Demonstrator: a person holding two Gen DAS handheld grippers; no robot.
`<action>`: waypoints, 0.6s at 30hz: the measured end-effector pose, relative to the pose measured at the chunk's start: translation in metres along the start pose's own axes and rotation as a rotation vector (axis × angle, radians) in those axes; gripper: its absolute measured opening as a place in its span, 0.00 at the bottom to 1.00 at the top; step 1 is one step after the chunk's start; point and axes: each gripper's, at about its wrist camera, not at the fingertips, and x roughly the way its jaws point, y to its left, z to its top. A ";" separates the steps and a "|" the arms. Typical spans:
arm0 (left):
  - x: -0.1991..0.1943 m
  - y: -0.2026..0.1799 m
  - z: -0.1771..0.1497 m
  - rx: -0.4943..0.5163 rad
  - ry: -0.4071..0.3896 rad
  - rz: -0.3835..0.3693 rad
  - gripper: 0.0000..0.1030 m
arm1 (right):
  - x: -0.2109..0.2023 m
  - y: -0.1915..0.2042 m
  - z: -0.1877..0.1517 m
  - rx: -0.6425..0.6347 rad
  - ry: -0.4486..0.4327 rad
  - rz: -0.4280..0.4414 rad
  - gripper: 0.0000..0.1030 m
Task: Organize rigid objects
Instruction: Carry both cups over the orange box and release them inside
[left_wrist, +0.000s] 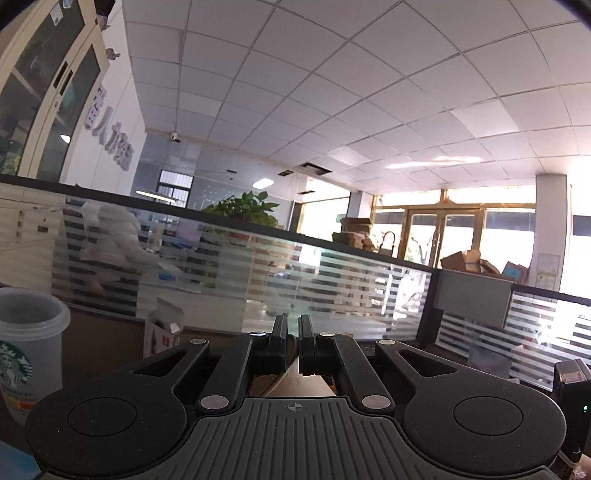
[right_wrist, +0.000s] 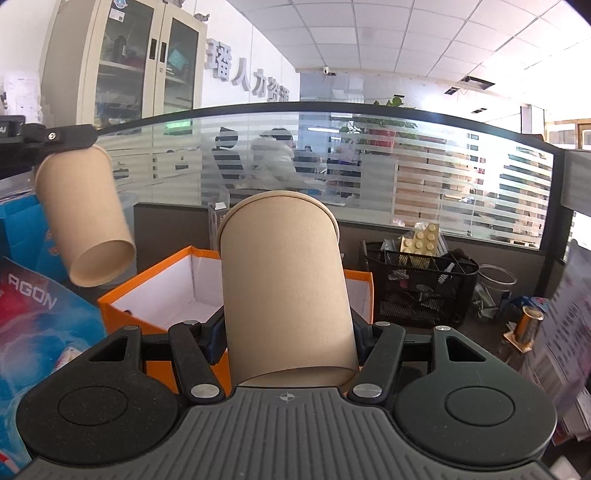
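Two plain brown paper cups are held in the air. My left gripper (left_wrist: 293, 321) is shut on the thin rim of the hanging paper cup (right_wrist: 83, 218), which tilts down from its fingers (right_wrist: 70, 138) at the upper left of the right wrist view. In the left wrist view only a brown sliver of that cup (left_wrist: 306, 384) shows below the jaws. My right gripper (right_wrist: 288, 332) is shut on the sides of the second paper cup (right_wrist: 284, 288), whose mouth points away from the camera. Just behind and below it stands an orange box (right_wrist: 147, 291), open, with a white inside.
A black mesh basket (right_wrist: 424, 280) full of small items stands right of the box, with a glass jar (right_wrist: 495, 280) and a gold can (right_wrist: 528, 325) beyond. A blue AGON carton (right_wrist: 33, 314) lies left. A translucent Starbucks cup (left_wrist: 29, 350) and a frosted glass partition (left_wrist: 332, 280) border the desk.
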 end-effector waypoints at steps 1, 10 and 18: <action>0.007 0.002 -0.001 0.003 0.005 0.004 0.03 | 0.007 -0.002 0.003 0.008 0.005 0.008 0.56; 0.067 0.033 -0.041 -0.033 0.130 0.083 0.03 | 0.068 -0.010 0.011 0.037 0.105 0.027 0.56; 0.102 0.045 -0.074 -0.025 0.285 0.176 0.03 | 0.106 -0.010 -0.007 0.023 0.225 -0.015 0.56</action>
